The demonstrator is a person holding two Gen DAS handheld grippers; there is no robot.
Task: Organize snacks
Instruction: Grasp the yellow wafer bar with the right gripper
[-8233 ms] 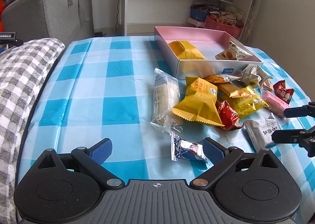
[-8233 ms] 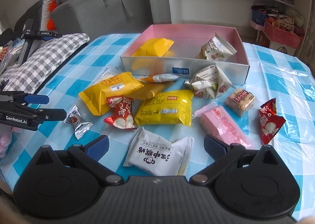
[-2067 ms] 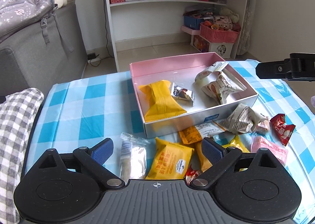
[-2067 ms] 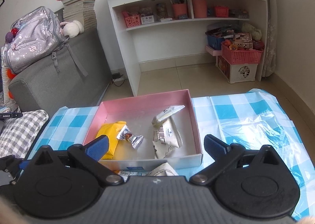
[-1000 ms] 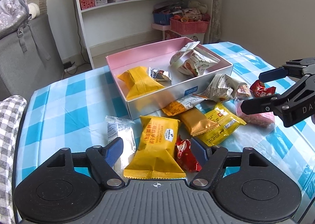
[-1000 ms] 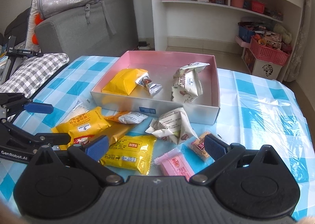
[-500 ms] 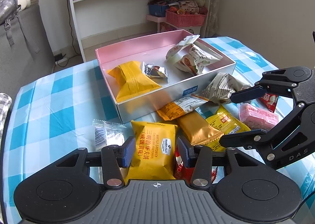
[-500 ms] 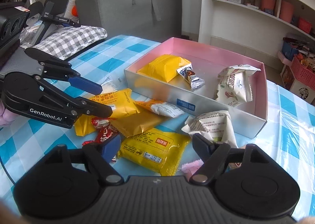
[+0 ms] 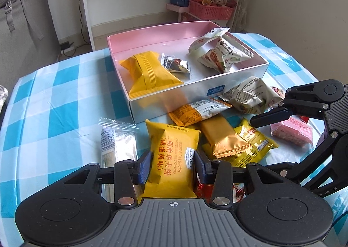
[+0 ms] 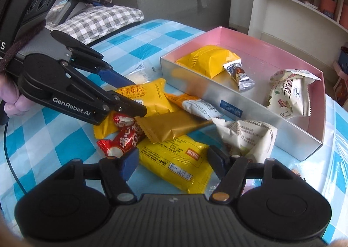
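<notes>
A: What is the left gripper doing?

B: Its jaws are closing around the yellow sandwich packet, both blue pads at the packet's sides, on the checked tablecloth near the pink box.

A: And the right gripper?

B: Also closing, over the yellow bar packet that lies between its fingers; the pads do not yet press it. The box, further back, already holds four snacks.
</notes>
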